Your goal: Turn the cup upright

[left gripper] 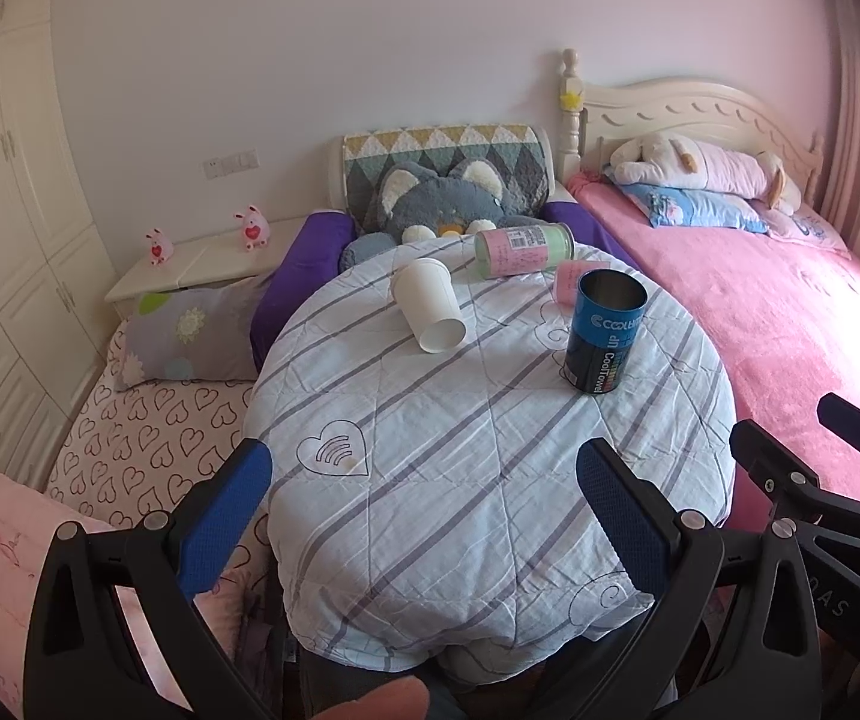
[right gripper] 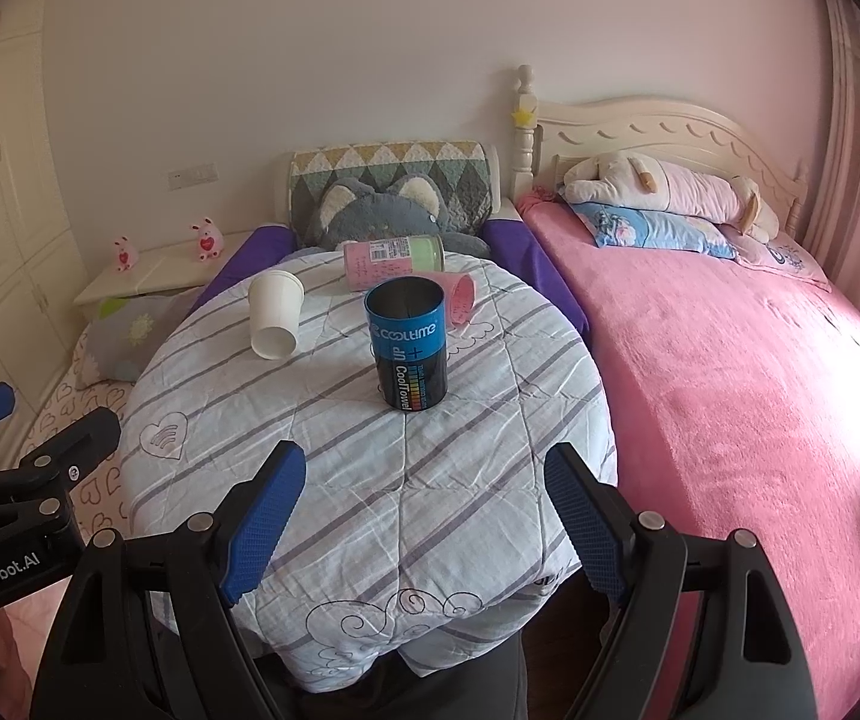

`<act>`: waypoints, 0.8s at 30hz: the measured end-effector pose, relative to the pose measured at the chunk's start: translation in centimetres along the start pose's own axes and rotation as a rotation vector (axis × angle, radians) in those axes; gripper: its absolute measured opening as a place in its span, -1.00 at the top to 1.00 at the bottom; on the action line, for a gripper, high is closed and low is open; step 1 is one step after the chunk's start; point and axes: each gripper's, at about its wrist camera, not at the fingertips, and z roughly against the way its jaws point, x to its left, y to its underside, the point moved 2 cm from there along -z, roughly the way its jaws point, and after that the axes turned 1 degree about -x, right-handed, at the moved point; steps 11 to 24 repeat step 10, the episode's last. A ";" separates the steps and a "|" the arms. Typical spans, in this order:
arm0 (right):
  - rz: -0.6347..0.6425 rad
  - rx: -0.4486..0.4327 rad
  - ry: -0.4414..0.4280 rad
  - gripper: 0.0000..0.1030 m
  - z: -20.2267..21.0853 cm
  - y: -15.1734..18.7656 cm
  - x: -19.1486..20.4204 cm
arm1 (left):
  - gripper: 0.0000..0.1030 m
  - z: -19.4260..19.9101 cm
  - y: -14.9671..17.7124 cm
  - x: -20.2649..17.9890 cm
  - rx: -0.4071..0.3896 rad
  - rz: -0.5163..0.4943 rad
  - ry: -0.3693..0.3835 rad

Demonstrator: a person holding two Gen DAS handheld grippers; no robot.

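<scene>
A white paper cup (left gripper: 428, 305) lies on its side on the round quilt-covered table (left gripper: 430, 480), base toward me; it also shows in the right wrist view (right gripper: 275, 312). A blue and black CoolTowel can (left gripper: 605, 332) (right gripper: 408, 342) stands upright with its open top up. A pink and green canister (left gripper: 523, 251) (right gripper: 393, 261) lies on its side at the table's far edge. A small pink cup (right gripper: 460, 299) lies on its side behind the can. My left gripper (left gripper: 423, 480) and right gripper (right gripper: 423, 480) are open and empty, over the table's near edge.
A pink bed (right gripper: 730, 360) with pillows and a plush toy is on the right. A heart-print bed (left gripper: 129, 438) and a white nightstand (left gripper: 207, 264) are on the left. A grey plush cat (left gripper: 442, 204) sits behind the table.
</scene>
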 end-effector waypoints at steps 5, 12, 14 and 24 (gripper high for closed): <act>0.000 0.003 -0.004 -0.61 0.0 0.0 0.1 | -0.99 0.1 0.0 0.3 0.001 0.015 0.009; -0.001 0.004 -0.003 -0.61 0.0 0.0 0.1 | -0.99 0.1 0.0 0.1 0.000 0.009 0.003; -0.001 0.004 -0.003 -0.61 0.0 0.0 0.1 | -0.99 0.1 0.0 0.1 0.000 0.009 0.003; -0.001 0.004 -0.003 -0.61 0.0 0.0 0.1 | -0.99 0.1 0.0 0.1 0.000 0.009 0.003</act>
